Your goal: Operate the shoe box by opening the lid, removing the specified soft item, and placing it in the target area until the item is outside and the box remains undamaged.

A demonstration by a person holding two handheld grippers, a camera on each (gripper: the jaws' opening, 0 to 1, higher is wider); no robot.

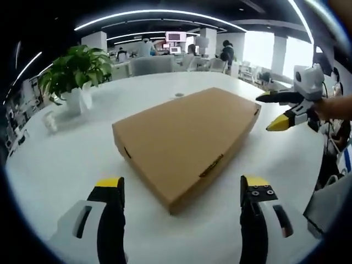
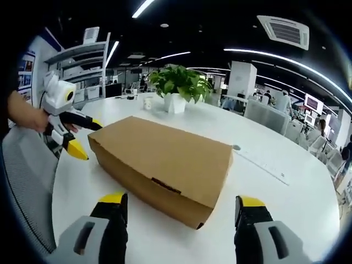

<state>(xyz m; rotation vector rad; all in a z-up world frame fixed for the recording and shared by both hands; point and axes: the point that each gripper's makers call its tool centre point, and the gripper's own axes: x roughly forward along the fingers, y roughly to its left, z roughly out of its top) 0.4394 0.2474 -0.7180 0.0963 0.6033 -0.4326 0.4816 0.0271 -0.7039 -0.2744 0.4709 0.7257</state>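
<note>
Cardboard shoe box [image 1: 187,144], lid closed, lies on the white surface [image 1: 66,165] between both tongs, left tongs [image 1: 181,190] and right tongs [image 2: 181,209] spread apart; likely light, dentable, best lifted at the lid's edge.

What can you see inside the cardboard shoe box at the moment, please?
Nothing: the shoe box lies shut on the white table, its lid flat, so its contents are covered. Both grippers, left and right, are open and clear of it.
</note>
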